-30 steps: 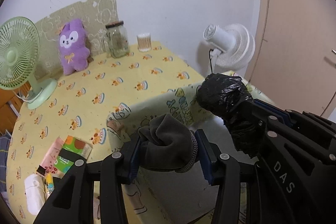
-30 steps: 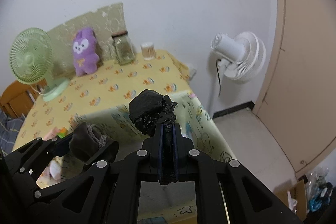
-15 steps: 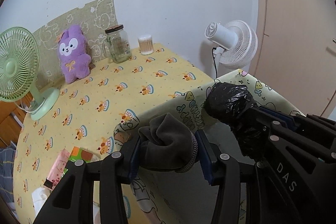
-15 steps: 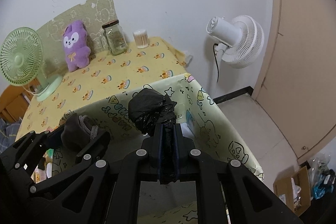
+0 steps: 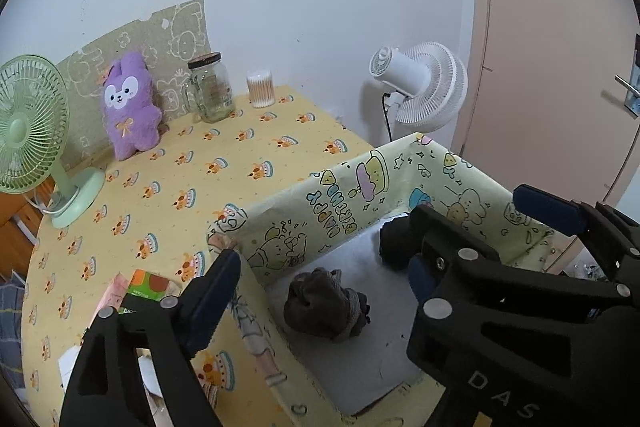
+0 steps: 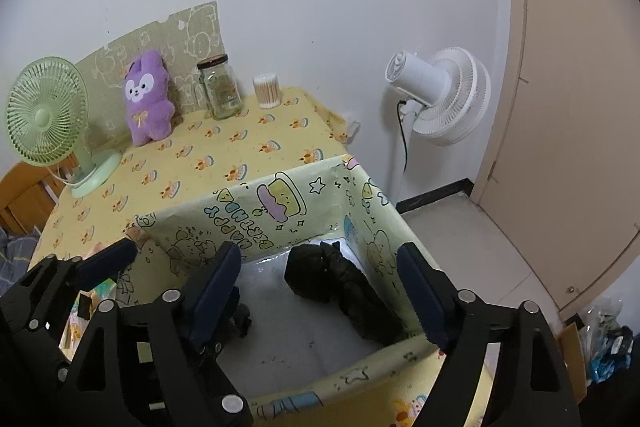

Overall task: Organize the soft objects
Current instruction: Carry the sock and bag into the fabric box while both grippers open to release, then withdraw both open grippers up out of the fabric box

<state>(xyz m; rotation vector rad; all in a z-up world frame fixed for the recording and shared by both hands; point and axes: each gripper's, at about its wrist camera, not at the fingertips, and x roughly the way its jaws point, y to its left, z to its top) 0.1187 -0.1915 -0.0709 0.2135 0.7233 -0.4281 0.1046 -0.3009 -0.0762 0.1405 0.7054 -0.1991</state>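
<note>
A cartoon-printed yellow storage box stands open on the table's near right. A balled grey sock lies on its grey floor. A black bundle lies against its right wall. My left gripper is open and empty above the box, over the grey sock. My right gripper is open and empty above the black bundle. A purple plush bunny leans against the back board.
A green desk fan stands at the table's left. A glass jar and a cotton swab cup stand at the back. Small packets lie left of the box. A white floor fan and a door are right.
Both grippers opened. The grey sock dropped from the left gripper and the black bundle from the right one; both now lie in the box.
</note>
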